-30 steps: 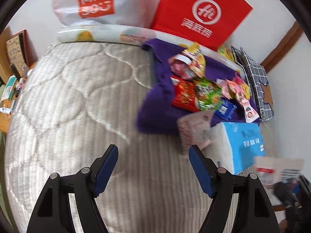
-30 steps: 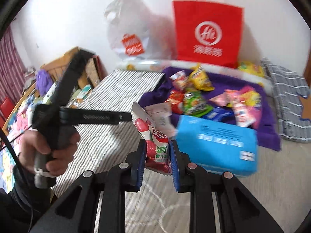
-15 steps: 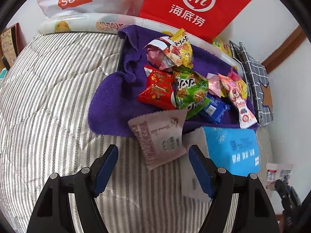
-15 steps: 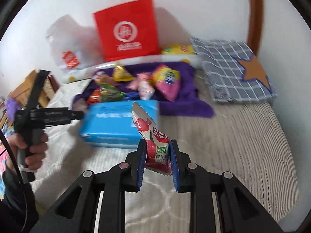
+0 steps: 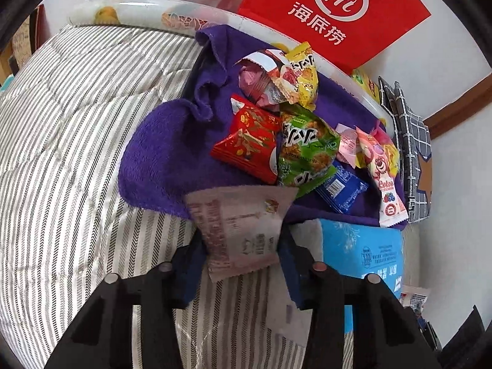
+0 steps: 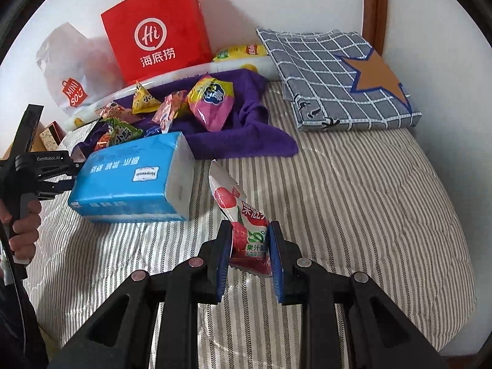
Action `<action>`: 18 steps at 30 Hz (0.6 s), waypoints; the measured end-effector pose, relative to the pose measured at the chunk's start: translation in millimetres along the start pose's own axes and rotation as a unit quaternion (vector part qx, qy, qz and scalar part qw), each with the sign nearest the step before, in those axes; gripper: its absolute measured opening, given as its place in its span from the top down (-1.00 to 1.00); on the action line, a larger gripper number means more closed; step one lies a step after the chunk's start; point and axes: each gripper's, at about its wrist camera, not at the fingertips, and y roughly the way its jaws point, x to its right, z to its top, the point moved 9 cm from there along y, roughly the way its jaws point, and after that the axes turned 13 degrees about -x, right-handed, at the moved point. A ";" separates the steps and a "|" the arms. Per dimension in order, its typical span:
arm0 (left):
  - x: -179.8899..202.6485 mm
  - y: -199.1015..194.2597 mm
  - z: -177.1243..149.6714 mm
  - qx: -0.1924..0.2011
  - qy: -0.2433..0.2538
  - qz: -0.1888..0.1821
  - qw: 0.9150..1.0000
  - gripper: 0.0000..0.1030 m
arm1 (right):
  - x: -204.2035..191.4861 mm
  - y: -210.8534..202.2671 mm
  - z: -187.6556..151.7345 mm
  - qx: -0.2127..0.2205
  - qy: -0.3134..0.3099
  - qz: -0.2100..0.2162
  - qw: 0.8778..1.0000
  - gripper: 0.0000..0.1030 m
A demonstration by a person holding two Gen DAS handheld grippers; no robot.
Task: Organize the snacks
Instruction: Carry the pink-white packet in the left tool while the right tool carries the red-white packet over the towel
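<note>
right gripper (image 6: pixel 249 256): squeezes red lychee snack pack (image 6: pixel 243 224) over striped bed (image 6: pixel 353 203) | blue tissue pack (image 6: pixel 132 181): just left | snacks on purple towel (image 6: pixel 243 141) | red paper bag (image 6: pixel 156 30) by wall

A striped quilted bed (image 6: pixel 353 190) is seen under everything. A purple towel (image 5: pixel 163 153) is spread near its head, and a blue tissue pack (image 6: pixel 129 178) lies just beside the towel. A red paper bag (image 6: pixel 156 30) and a white plastic bag (image 6: pixel 70 70) are leaned against the wall. A folded checked cloth with an orange star (image 6: pixel 338 77) is laid at the bed's corner.
</note>
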 end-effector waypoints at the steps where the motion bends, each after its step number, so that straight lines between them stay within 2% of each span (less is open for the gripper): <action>1: -0.6 -1.4 -1.5 0.001 0.001 -0.001 1.000 0.19 | -0.2 -0.6 -0.3 0.001 0.000 0.000 1.000 0.54; 11: -5.8 -33.6 -23.4 0.022 0.021 -0.006 1.000 0.23 | -12.2 -17.7 -5.9 0.016 0.002 0.005 1.000 0.54; 18: 4.7 -62.5 -41.6 0.040 0.053 -0.004 0.998 0.23 | -23.4 -38.5 -4.7 0.032 0.000 0.001 0.999 0.54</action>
